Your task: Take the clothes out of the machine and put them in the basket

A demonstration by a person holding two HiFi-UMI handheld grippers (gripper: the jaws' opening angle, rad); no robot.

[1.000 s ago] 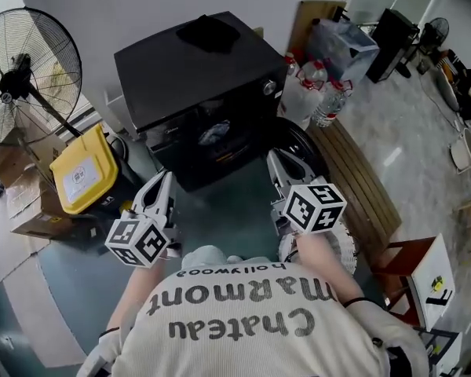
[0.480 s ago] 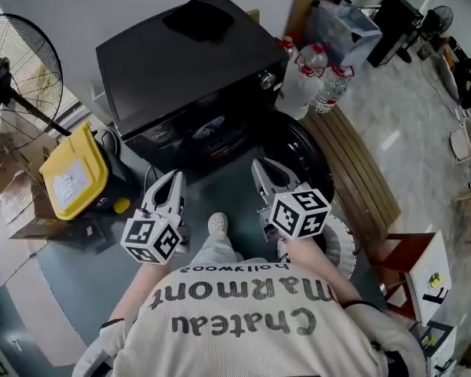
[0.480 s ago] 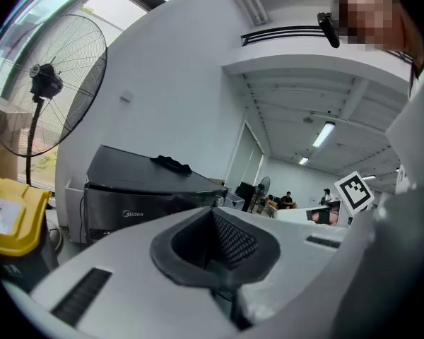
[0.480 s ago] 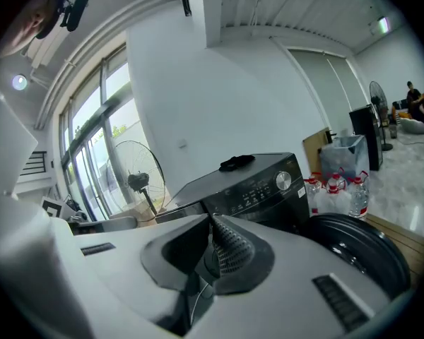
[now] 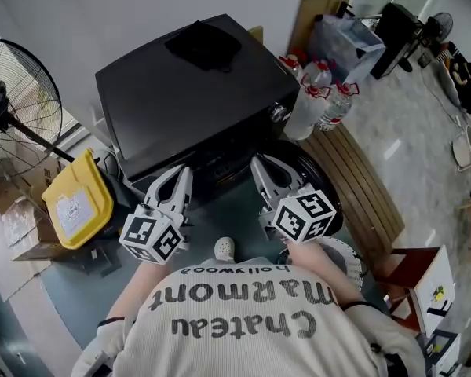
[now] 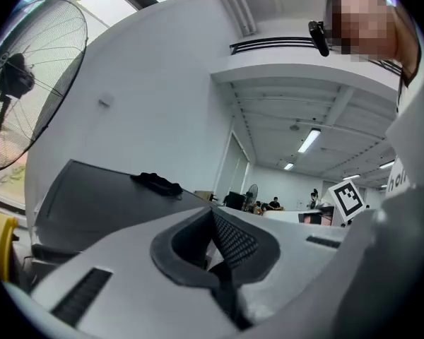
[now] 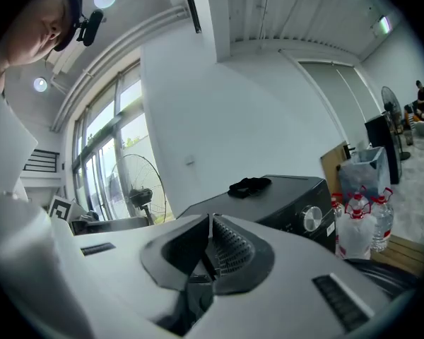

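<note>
The black front-loading washing machine (image 5: pixel 188 93) fills the middle of the head view, standing on the floor against the white wall. Its round door (image 5: pixel 320 181) hangs open on the right side. The drum opening is hidden from above by the machine's own top, so the clothes inside cannot be seen. A tall pedestal fan (image 5: pixel 16 100) stands to the left of the machine. A slatted wooden board (image 5: pixel 361 179) lies on the floor to the right, beyond the door. A yellow-lidded bin (image 5: pixel 74 203) sits at the machine's left front corner, with cardboard beside it. The white perforated laundry basket (image 5: pixel 347 256) stands on the floor at the person's right, just beside the open door. It is partly covered by the person's right hand.

The left tool (image 5: pixel 182 173) and the right tool (image 5: pixel 259 163) are both held out roughly level toward the machine's front, side by side and apart from each other. Each tool's own view shows its two jaws pressed together with nothing between them, so both are closed and empty.

Large water bottles (image 5: pixel 322 93) cluster at the machine's right rear corner. A crumpled dark cloth (image 5: pixel 204 44) lies on top of the machine near the back. The toe of a white shoe (image 5: pixel 225 248) shows between the tools.
</note>
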